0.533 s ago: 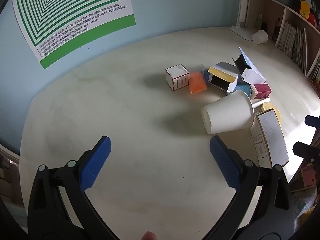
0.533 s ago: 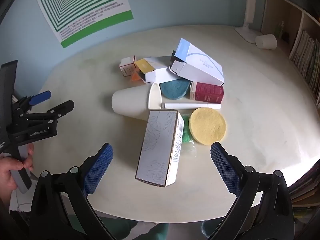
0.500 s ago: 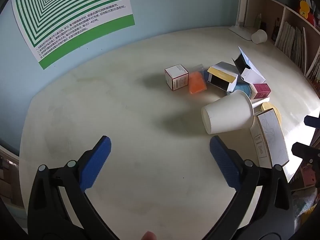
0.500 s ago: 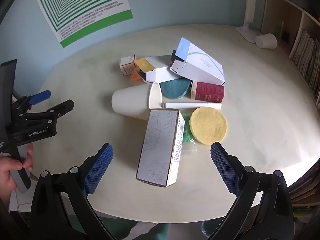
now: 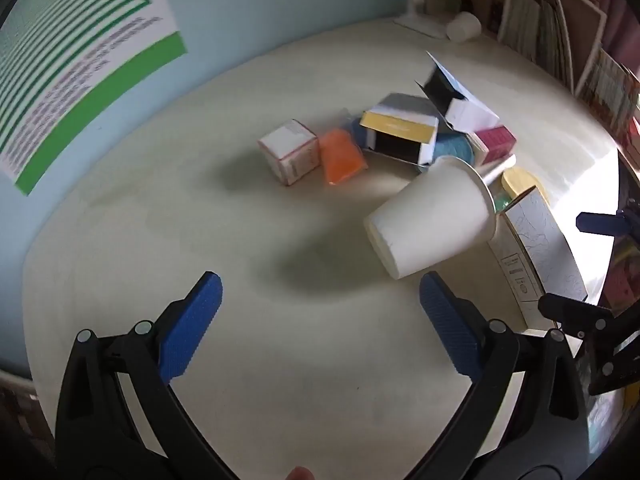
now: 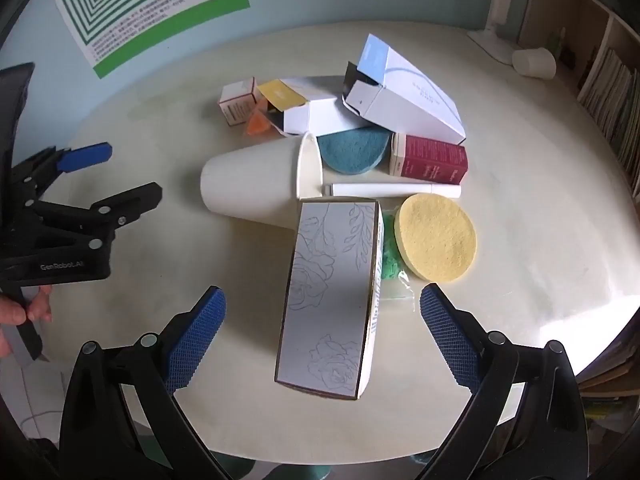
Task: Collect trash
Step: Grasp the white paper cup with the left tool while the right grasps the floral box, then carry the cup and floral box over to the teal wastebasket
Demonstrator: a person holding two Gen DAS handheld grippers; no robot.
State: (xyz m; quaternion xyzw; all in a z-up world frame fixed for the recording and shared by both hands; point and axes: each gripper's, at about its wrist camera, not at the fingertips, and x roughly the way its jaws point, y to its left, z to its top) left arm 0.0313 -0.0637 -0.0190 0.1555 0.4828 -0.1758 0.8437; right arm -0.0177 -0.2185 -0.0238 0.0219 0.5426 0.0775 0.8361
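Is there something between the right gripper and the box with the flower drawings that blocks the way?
Nothing visible does. The right gripper has open jaws, and the flower-drawing box lies directly ahead, its near end between them. The paper cup lies beyond the box's far end.

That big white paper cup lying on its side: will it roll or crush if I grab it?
The paper cup lies on its side, tapered, so a nudge would probably roll it in a curve. Thin walls and an open mouth suggest it would crush easily. It looks empty, likely very light.
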